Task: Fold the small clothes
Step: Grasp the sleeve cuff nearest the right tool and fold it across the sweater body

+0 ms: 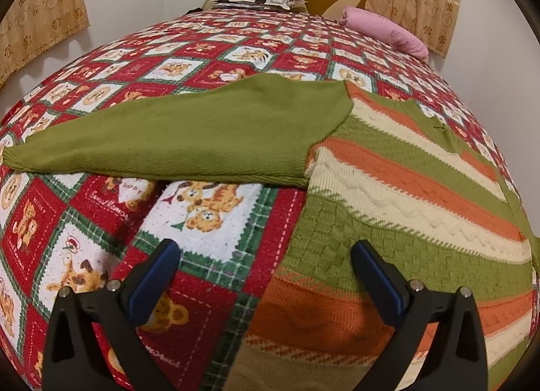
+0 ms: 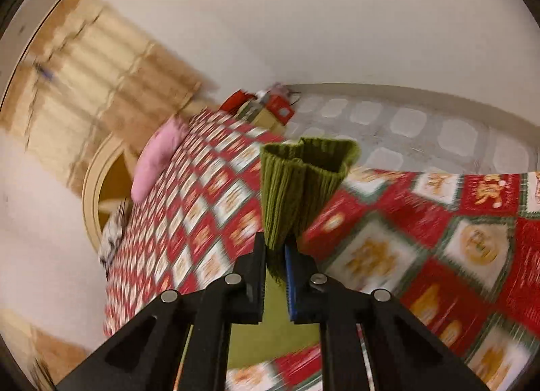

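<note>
Right now my right gripper [image 2: 275, 249] is clamped on the ribbed green cuff [image 2: 303, 168] of the sweater's sleeve, and the cuff stands up above the pads, clear of the patterned quilt [image 2: 438, 239]. That view is smeared, so I can't tell how much knit is really between the pads; it looks like a thin bite near the cuff's base. My left gripper [image 1: 265, 256] has its jaws wide apart with nothing in them, hovering low over the sweater's hem edge where the striped body [image 1: 405, 188] meets the quilt [image 1: 101, 222].

The sweater lies spread flat on the bed, striped body to the right in the left wrist view, with one plain green sleeve [image 1: 168, 134] stretched out to the left across the quilt.

Risks, as I judge them:
- Thin pinch on stretchy rib: the cuff could slip out mid-carry and the sleeve would flop down crooked.
- Nothing pins the body. Pulling the sleeve across could drag the whole sweater over the quilt and wreck the alignment, since the left jaws press on nothing.
- Loose knit could snag on the pad ridges at release and pull the fold back open.
- If the left gripper closes where it is, it could bite quilt along with the hem and bunch both.
</note>
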Action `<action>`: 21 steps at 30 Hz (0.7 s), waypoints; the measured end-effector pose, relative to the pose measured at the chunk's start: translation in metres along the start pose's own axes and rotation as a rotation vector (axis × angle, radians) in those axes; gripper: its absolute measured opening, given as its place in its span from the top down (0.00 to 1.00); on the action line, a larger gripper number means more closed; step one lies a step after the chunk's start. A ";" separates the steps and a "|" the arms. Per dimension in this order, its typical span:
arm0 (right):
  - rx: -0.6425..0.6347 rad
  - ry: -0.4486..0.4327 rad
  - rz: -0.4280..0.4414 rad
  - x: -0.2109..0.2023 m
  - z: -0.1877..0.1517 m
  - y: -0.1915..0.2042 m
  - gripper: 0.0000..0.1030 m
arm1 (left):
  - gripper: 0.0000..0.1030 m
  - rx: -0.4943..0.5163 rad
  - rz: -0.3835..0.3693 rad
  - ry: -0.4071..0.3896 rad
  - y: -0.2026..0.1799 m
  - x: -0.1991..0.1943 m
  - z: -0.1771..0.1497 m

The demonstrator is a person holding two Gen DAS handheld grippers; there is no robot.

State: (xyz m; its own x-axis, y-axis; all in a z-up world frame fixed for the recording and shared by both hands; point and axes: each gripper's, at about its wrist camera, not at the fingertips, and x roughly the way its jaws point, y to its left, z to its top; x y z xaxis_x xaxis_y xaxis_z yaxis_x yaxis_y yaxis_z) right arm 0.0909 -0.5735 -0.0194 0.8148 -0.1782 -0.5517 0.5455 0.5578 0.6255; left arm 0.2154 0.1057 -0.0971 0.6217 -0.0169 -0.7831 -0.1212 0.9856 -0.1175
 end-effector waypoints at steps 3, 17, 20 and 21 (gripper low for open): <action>-0.126 0.045 0.003 0.001 -0.037 0.066 0.91 | 0.00 -0.006 -0.008 -0.003 0.002 0.000 0.000; -0.678 0.335 0.186 0.091 -0.316 0.321 0.91 | 0.00 -0.062 -0.087 -0.032 0.013 -0.004 -0.001; -0.770 0.357 0.178 0.110 -0.367 0.348 0.91 | 0.00 -0.066 -0.093 -0.036 0.014 -0.004 -0.001; -0.785 0.360 0.170 0.115 -0.378 0.352 0.91 | 0.00 -0.068 -0.096 -0.037 0.014 -0.004 -0.001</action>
State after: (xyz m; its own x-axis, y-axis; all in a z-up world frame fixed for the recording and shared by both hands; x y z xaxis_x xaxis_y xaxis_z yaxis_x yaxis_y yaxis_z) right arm 0.3030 -0.0914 -0.0709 0.6889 0.1505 -0.7090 0.0219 0.9735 0.2278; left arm 0.2106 0.1199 -0.0964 0.6607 -0.1033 -0.7435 -0.1115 0.9660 -0.2333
